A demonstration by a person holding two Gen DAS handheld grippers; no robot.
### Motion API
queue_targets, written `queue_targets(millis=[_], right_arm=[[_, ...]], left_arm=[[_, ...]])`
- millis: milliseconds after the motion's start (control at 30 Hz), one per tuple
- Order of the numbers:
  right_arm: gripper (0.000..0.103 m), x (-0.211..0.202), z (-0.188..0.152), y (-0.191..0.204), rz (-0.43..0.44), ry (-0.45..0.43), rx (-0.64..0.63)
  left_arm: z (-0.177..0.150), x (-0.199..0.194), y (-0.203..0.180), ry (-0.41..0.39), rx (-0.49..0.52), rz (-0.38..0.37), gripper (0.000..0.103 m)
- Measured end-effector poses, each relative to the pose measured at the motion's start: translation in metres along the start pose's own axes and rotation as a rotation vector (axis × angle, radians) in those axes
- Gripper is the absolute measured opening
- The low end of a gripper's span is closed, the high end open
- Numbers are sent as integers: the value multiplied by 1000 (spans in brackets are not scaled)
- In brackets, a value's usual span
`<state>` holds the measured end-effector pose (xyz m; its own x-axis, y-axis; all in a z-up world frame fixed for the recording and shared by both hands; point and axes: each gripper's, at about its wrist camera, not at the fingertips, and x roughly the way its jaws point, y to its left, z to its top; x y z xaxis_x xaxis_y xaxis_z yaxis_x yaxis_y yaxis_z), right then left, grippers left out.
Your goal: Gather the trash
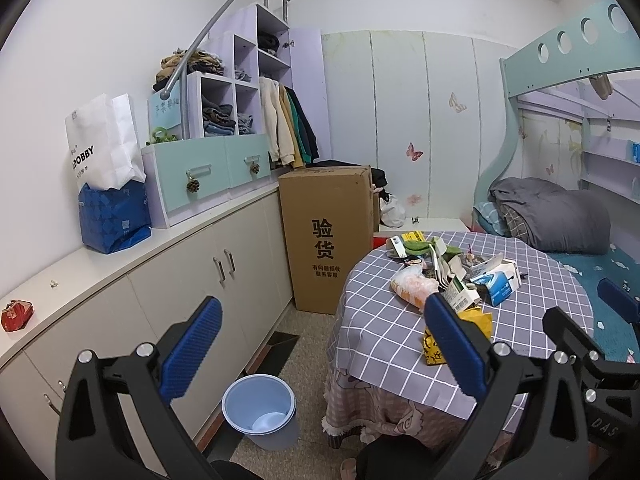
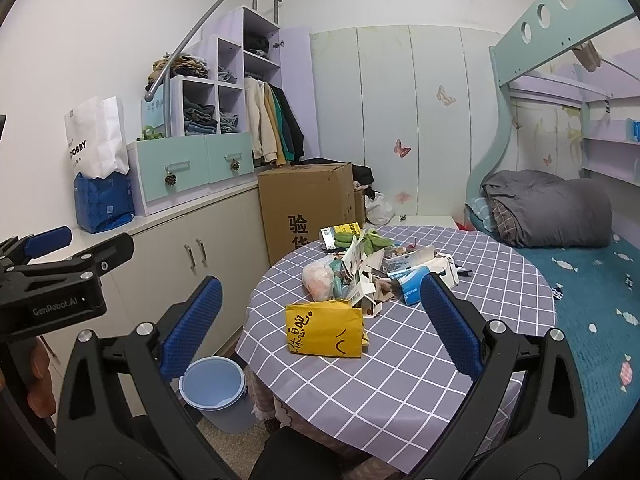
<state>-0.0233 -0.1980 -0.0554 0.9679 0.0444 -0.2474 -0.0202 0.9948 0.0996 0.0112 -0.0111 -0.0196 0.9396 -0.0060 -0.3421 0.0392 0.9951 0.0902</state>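
Both claws spread wide, nothing pinched. Right gripper [image 2: 320,332] nearer the trash: yellow bag [image 2: 325,334] dead ahead at 12 o'clock, lying flat betw. the blue pads, long axis across, 9-to-3. Looks like right's grab, straight fwd approach. Left gripper [image 1: 320,344] hangs off the table edge [image 1: 352,364], bag [image 1: 478,322] at approx 2 o'clock. Bin [image 2: 212,390] on floor at 7 o'clock of bag, beside table. Farther at 12: pile of cartons and wrappers [image 2: 380,272] mid-table.
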Motion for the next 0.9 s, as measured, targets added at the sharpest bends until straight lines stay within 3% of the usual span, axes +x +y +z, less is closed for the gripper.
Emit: queue_targets(millis=[400, 533, 767, 900], right_arm=[[97, 24, -14, -19, 11, 93, 50], [97, 35, -23, -33, -14, 131, 82], [97, 54, -42, -68, -34, 191, 164], [97, 65, -53, -86, -63, 222, 191]], left_arm=[[-10, 30, -17, 87, 27, -39, 99], [-21, 50, -29, 145, 37, -114, 99], [-47, 101, -64, 294, 68, -318, 99], [-57, 124, -86, 340, 81, -360, 99]])
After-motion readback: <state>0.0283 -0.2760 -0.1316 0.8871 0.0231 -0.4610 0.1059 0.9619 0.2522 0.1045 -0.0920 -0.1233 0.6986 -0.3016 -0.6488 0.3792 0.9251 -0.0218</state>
